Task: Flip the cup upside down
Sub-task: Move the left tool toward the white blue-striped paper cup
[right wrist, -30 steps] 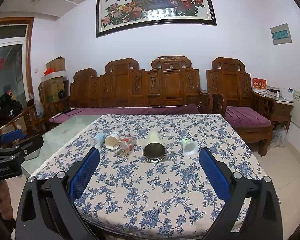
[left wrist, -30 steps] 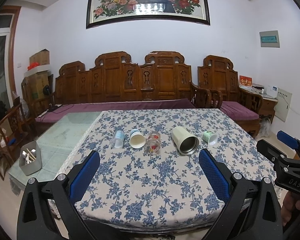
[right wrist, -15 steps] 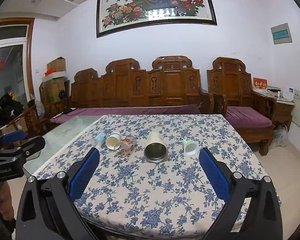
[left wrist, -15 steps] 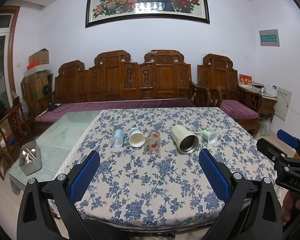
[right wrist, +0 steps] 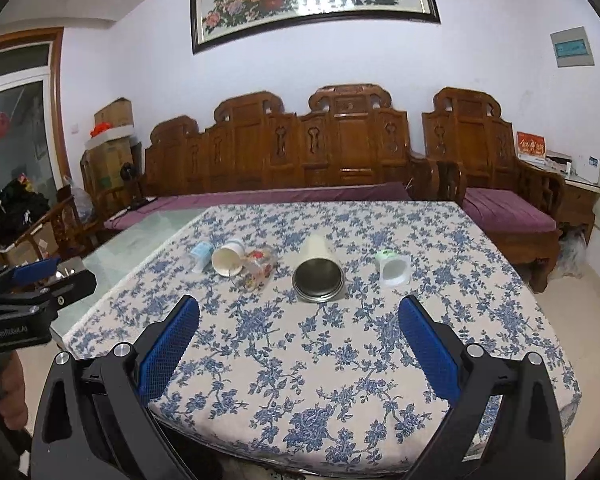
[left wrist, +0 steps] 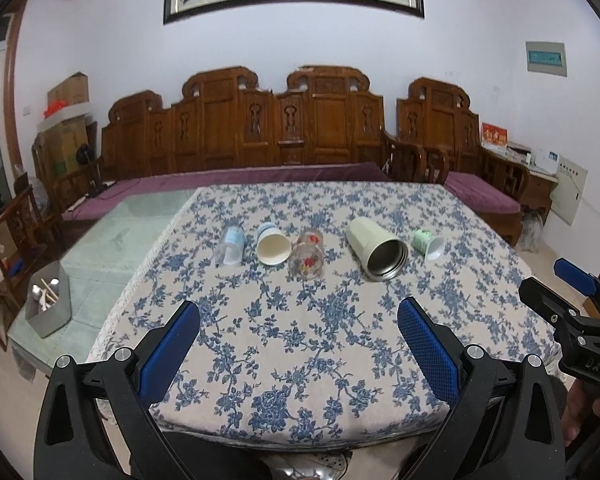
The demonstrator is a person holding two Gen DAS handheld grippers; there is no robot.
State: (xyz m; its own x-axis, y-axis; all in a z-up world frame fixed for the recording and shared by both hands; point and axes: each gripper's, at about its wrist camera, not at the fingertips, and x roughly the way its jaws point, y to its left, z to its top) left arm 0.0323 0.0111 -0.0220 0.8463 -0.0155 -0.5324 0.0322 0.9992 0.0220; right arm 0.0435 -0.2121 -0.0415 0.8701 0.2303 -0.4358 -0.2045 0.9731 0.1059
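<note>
Several cups lie on their sides in a row across the floral tablecloth (left wrist: 300, 344). From left: a clear blue-tinted plastic cup (left wrist: 231, 246), a white paper cup (left wrist: 273, 244), a glass with red flowers (left wrist: 307, 258), a large cream steel-lined tumbler (left wrist: 377, 248) and a small green and white cup (left wrist: 429, 243). In the right wrist view the tumbler (right wrist: 318, 270) and small cup (right wrist: 393, 267) lie ahead. My left gripper (left wrist: 298, 336) is open and empty, near the table's front edge. My right gripper (right wrist: 298, 336) is open and empty too.
A grey holder with utensils (left wrist: 50, 304) stands on the glass tabletop (left wrist: 112, 240) to the left. A carved wooden sofa (left wrist: 284, 132) with purple cushions stands behind the table. A wooden armchair (right wrist: 500, 184) stands at the right.
Both grippers have tilted down and moved a little closer to the table. The cups now sit lower and larger in both views. No cup has moved.
</note>
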